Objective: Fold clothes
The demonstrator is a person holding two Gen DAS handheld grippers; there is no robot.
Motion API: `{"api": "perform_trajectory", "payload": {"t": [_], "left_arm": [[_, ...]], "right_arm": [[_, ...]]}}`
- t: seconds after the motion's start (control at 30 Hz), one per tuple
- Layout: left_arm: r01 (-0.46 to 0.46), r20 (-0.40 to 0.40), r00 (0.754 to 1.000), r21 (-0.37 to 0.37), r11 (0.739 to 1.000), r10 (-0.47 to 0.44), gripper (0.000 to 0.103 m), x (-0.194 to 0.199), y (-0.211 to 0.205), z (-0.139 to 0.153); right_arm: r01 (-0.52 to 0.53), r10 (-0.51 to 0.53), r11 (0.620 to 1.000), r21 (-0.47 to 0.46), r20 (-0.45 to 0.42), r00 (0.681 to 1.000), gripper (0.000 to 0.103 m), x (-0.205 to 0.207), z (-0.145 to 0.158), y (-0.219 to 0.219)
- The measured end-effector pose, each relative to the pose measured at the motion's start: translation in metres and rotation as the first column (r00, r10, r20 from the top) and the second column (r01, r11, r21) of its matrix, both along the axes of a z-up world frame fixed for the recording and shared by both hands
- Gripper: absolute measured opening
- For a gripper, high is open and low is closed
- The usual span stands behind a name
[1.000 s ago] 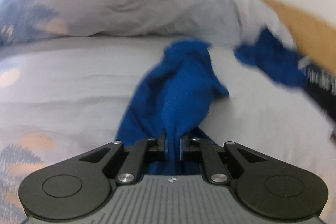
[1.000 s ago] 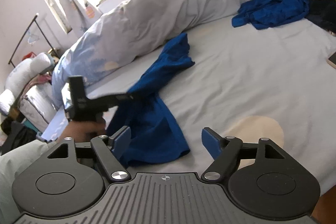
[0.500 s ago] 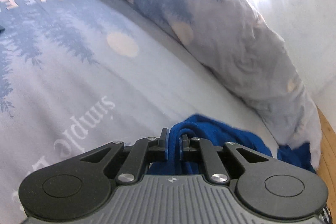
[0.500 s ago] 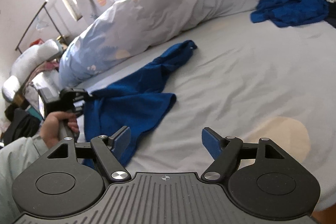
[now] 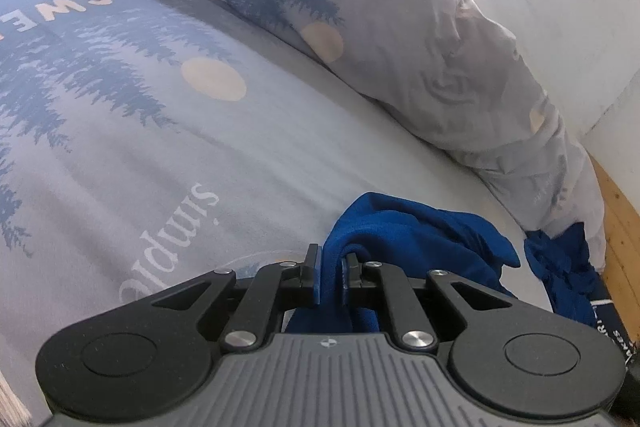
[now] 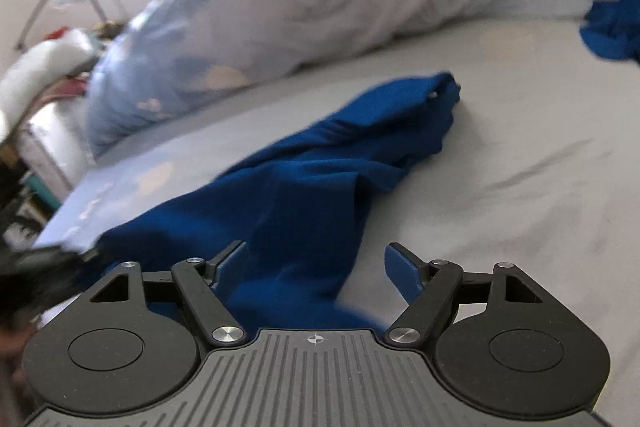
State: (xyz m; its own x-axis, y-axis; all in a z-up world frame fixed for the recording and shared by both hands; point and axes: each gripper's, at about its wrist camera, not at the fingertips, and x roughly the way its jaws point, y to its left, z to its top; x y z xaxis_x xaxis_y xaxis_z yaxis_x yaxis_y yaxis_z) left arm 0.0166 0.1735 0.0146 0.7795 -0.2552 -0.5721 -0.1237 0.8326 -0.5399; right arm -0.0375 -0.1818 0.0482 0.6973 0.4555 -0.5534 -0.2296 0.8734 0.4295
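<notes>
our left tool point(image 5: 331, 277) pinches the blue shirt point(image 6: 320, 163), rumpled on the bed point(image 6: 520, 155); right tool point(image 6: 316, 267), spread, hovers over its hem. next: grip there, spread flat.

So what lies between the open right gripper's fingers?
In the right wrist view, the right gripper frames the crumpled blue cotton garment on grey bedsheet; its fingers are apart, gripping nothing.
</notes>
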Motion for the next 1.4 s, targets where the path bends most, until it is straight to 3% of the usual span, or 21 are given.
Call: {"api": "perform_trajectory", "payload": {"t": [0.07, 0.13, 0.17, 0.27, 0.43, 0.63, 0.73, 0.83, 0.93, 0.97, 1.0, 1.1, 1.23, 1.4], "left_arm": [[0.009, 0.000, 1.000, 0.009, 1.000, -0.009, 0.012, 0.001, -0.002, -0.001], [0.017, 0.001, 1.000, 0.009, 1.000, -0.017, 0.012, 0.004, -0.004, -0.001], [0.019, 0.003, 1.000, 0.004, 1.000, -0.019, 0.012, 0.004, -0.005, -0.001], [0.034, 0.018, 0.999, 0.001, 0.999, -0.034, 0.012, 0.004, -0.012, 0.001], [0.062, 0.039, 0.997, -0.019, 0.998, -0.061, 0.012, -0.004, -0.012, 0.003], [0.001, 0.030, 1.000, -0.076, 0.997, 0.001, 0.012, -0.014, 0.020, 0.005], [-0.066, 0.007, 0.998, -0.076, 0.995, 0.067, 0.012, -0.020, 0.040, 0.005], [-0.150, -0.030, 0.988, -0.061, 0.987, 0.149, 0.012, -0.024, 0.060, 0.005], [-0.260, -0.055, 0.965, -0.047, 0.964, 0.258, 0.011, -0.030, 0.083, 0.005], [-0.292, -0.058, 0.955, -0.035, 0.956, 0.289, 0.011, -0.032, 0.089, 0.006], [-0.311, -0.062, 0.949, -0.030, 0.950, 0.309, 0.014, -0.034, 0.093, 0.007], [-0.340, -0.074, 0.938, -0.023, 0.940, 0.338, 0.020, -0.036, 0.100, 0.008], [-0.322, -0.087, 0.944, -0.020, 0.947, 0.319, 0.022, -0.033, 0.095, 0.005], [-0.283, -0.092, 0.956, -0.028, 0.959, 0.280, 0.040, -0.031, 0.084, 0.005]], "right_arm": [[0.010, -0.010, 1.000, 0.007, -0.013, 1.000, 0.073, 0.022, -0.004, 0.005], [0.019, -0.019, 1.000, 0.015, -0.027, 0.999, 0.032, 0.043, -0.008, 0.011], [0.024, -0.024, 1.000, 0.018, -0.034, 0.999, 0.004, 0.054, -0.010, 0.013], [0.035, -0.034, 0.999, 0.025, -0.044, 0.998, 0.005, 0.083, -0.012, 0.021], [-0.024, 0.026, 0.999, -0.031, 0.082, 0.996, 0.005, 0.095, 0.054, 0.042], [-0.167, 0.200, 0.967, -0.193, 0.168, 0.965, 0.004, 0.127, 0.116, 0.147], [-0.254, 0.305, 0.935, -0.247, 0.197, 0.932, 0.004, 0.139, 0.137, 0.223], [-0.400, 0.457, 0.868, -0.295, 0.158, 0.876, 0.005, 0.139, 0.145, 0.305], [-0.532, 0.592, 0.777, -0.337, 0.102, 0.800, 0.011, 0.118, 0.137, 0.360], [-0.565, 0.622, 0.755, -0.332, 0.092, 0.778, 0.022, 0.110, 0.134, 0.367], [-0.583, 0.637, 0.744, -0.327, 0.083, 0.767, 0.037, 0.104, 0.131, 0.366], [-0.541, 0.587, 0.776, -0.325, 0.057, 0.808, 0.057, 0.099, 0.125, 0.312], [-0.482, 0.516, 0.814, -0.324, 0.023, 0.856, 0.064, 0.093, 0.117, 0.241], [-0.404, 0.421, 0.855, -0.326, -0.020, 0.907, 0.074, 0.084, 0.106, 0.151]]}}
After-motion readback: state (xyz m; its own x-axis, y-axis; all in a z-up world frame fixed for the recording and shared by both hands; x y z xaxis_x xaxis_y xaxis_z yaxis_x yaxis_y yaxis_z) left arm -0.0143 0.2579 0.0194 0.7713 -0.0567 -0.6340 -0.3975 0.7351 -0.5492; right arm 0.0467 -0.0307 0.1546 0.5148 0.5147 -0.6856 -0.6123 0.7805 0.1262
